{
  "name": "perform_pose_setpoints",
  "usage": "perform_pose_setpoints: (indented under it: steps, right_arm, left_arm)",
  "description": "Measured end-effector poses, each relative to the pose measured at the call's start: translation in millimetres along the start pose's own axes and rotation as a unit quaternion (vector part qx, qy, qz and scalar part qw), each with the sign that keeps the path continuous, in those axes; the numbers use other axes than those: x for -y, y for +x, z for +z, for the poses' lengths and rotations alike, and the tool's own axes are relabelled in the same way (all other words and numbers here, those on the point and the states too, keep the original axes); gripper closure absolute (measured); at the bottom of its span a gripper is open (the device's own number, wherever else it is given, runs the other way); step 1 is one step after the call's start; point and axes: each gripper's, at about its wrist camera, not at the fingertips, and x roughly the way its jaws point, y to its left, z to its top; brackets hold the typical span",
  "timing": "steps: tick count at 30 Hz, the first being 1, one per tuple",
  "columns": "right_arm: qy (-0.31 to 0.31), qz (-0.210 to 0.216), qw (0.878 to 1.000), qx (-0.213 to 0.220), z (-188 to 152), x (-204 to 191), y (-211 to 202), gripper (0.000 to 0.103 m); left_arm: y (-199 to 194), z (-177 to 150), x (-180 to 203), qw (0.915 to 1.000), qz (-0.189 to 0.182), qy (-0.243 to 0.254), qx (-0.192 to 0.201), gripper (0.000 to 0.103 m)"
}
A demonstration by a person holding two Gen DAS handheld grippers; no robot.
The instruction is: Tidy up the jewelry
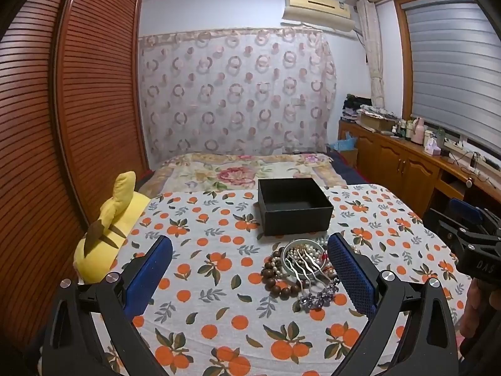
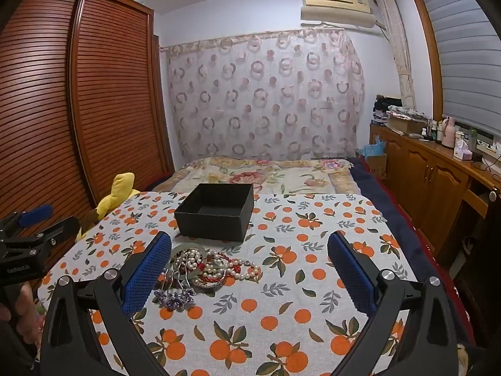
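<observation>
Here, low in the left wrist view: left gripper (image 1: 250,277) spread wide, blue pads (image 1: 350,274) flanking bare orange-print tablecloth (image 1: 200,329), nothing held. Low in the right wrist view: right gripper (image 2: 250,277) equally wide and empty, clear cloth across the whole lower right of the frame out to the rounded table edge.

Just beyond the fingertips, lower centre of the left view: jewelry pile (image 1: 305,271), touching nothing of either claw. Silver dish (image 1: 302,257) with pearls inside, wavy silver hairpins (image 1: 305,266) laid over its rim, long axes running from frame centre down toward the lower edge, purple flower ends (image 1: 319,296) nearest the camera. Brown wooden bead bracelet (image 1: 275,277) curled against the dish's left side. Same pile left of centre in the right view, partly hidden behind the left blue pad; pearl strands (image 2: 231,266) and red cord spilling rightward.

Behind the pile, centre frame: open black box (image 1: 294,206), upright, mouth up, interior dark, a strip of free cloth between box and dish. Open cloth on both sides of the box up to the far table edge.

Left edge of the table: yellow plush toy (image 1: 109,228), hanging half off. Beyond, upper frame: floral bedspread (image 1: 244,169), ring-print curtain, slatted wardrobe at left, wooden cabinets at right.
</observation>
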Motion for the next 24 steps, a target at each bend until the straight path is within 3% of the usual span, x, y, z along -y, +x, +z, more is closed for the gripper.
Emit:
perform_pose_setpoints:
  steps: [24]
  right_arm:
    - [0.002,0.002,1.0,0.001,-0.1,1.0,-1.3,0.002]
  left_arm:
    - [0.3,-0.1,0.8,1.0,0.0,0.001,0.0,0.007]
